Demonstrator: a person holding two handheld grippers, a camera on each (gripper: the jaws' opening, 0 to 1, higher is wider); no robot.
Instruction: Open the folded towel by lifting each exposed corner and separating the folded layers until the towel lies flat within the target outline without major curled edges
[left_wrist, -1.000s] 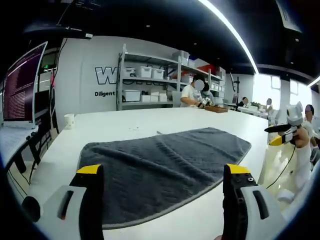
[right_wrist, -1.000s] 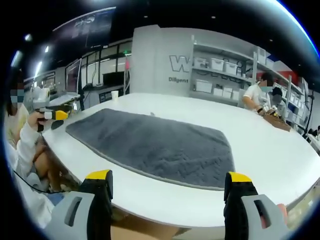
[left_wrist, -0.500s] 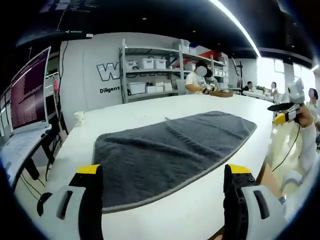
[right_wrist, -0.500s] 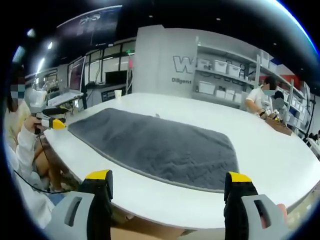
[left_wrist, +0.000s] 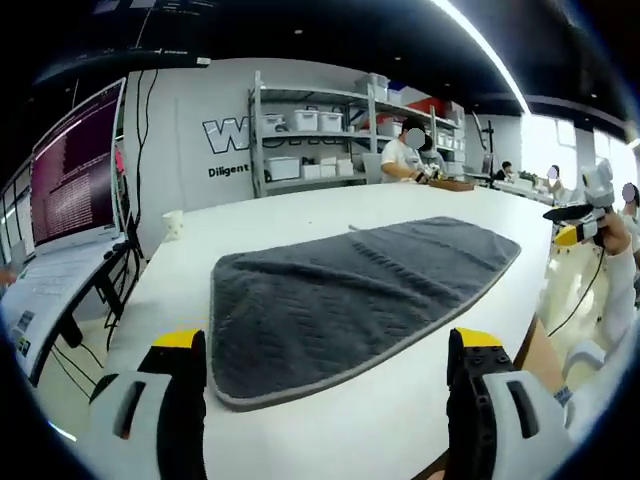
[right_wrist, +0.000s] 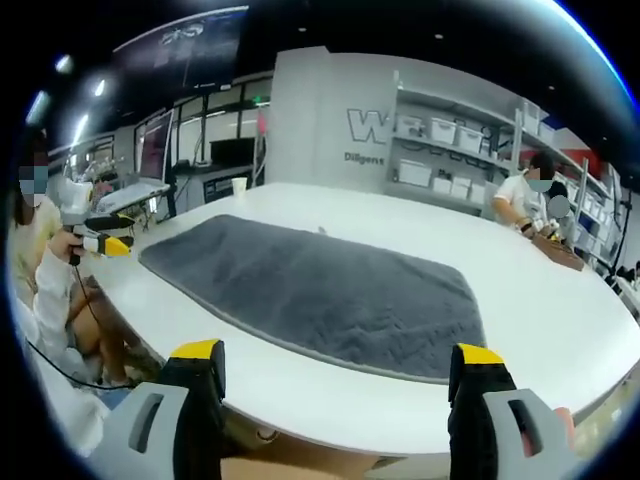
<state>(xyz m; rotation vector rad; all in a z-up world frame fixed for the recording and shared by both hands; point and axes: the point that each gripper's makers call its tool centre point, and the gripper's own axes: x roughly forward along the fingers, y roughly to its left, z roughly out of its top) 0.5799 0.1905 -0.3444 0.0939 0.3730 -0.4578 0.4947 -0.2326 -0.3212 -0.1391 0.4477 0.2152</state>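
Note:
A dark grey towel (left_wrist: 360, 290) lies spread out flat on the white table (left_wrist: 300, 430); its near edge shows a thin hem. My left gripper (left_wrist: 328, 345) hovers open above the near table edge, with nothing between its yellow-tipped jaws. In the right gripper view the same towel (right_wrist: 320, 290) stretches across the table (right_wrist: 560, 310), and my right gripper (right_wrist: 336, 352) is open just off the table edge, clear of the cloth. The right gripper (left_wrist: 568, 234) also appears at the right of the left gripper view, held off the table. The left gripper (right_wrist: 105, 243) appears at the left of the right gripper view.
A monitor (left_wrist: 75, 180) and a paper cup (left_wrist: 173, 222) stand at the table's left end. Metal shelves (left_wrist: 310, 140) with white bins line the back wall, with a person (left_wrist: 405, 160) working beside them. A wooden tray (right_wrist: 555, 243) sits on the far table.
The left gripper view has shifted, so the towel sits further right in it. The towel itself has not moved. The right gripper view is almost unchanged.

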